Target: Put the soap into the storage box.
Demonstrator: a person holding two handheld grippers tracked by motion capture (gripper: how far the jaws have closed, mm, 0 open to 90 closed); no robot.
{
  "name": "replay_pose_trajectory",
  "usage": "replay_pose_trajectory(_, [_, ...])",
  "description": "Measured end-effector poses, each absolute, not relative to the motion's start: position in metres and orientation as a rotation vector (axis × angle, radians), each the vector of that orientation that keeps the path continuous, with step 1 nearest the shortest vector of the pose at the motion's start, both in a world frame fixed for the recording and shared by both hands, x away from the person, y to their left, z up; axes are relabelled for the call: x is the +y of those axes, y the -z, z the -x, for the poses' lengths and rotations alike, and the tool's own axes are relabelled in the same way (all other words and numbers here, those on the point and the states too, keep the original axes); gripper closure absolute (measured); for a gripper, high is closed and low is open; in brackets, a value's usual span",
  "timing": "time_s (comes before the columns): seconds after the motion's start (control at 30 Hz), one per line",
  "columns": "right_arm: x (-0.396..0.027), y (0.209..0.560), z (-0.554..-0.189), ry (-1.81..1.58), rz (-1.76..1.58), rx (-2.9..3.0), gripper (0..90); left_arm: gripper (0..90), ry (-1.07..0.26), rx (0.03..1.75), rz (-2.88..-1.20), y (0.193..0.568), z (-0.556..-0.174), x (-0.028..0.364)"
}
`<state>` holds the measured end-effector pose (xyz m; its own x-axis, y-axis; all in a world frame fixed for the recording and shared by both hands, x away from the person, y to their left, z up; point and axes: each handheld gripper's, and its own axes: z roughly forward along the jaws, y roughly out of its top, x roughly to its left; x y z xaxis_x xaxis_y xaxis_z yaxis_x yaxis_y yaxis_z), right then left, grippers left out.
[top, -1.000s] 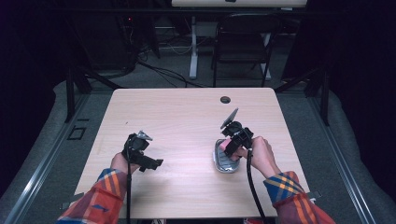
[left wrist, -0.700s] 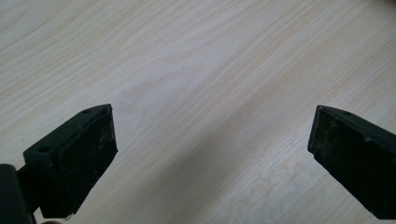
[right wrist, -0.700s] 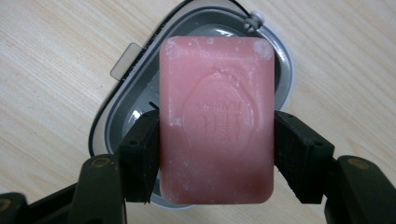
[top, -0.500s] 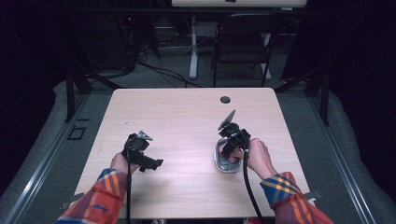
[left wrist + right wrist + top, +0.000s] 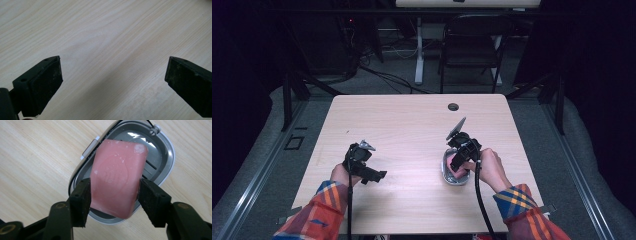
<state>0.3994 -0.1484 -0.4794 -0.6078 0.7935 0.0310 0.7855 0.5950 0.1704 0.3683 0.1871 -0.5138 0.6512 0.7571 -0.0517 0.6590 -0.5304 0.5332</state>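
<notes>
— Where's the pink soap bar (image 5: 117,186)?
— Clamped between the right gripper's (image 5: 113,195) jaws, over the grey soap dish (image 5: 163,167) at the table's (image 5: 412,120) four o'clock.
— And the left gripper (image 5: 112,82)?
— Jaws wide apart over bare wood at eight o'clock.

The high view looks forward and down from the near side over the whole pale wooden desk (image 5: 412,125). The left gripper view sits close above bare desk wood (image 5: 107,37). The right gripper view looks closely down on the grey oval metal dish (image 5: 163,150), which the high view also takes in (image 5: 446,175) at right.
</notes>
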Motion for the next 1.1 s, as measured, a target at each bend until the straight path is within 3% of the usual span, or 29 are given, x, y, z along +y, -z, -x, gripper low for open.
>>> replay_pose_trajectory(0.37, [-0.154, 0.463, -0.393, -0.331, -1.233, 2.774, 44.6, 1.2, -0.250, 1.097, -2.356, 0.514, -0.368, 0.187])
replay_pose_trajectory(0.87, [-0.186, 0.445, -0.383, -0.439, -1.150, 2.733, 28.2, 1.2, -0.253, 1.096, -2.355, 0.513, -0.368, 0.187])
replay_pose_trajectory(1.1, [-0.206, 0.445, -0.375, -0.471, -1.169, 2.682, 15.1, 1.2, -0.253, 1.096, -2.352, 0.513, -0.368, 0.187])
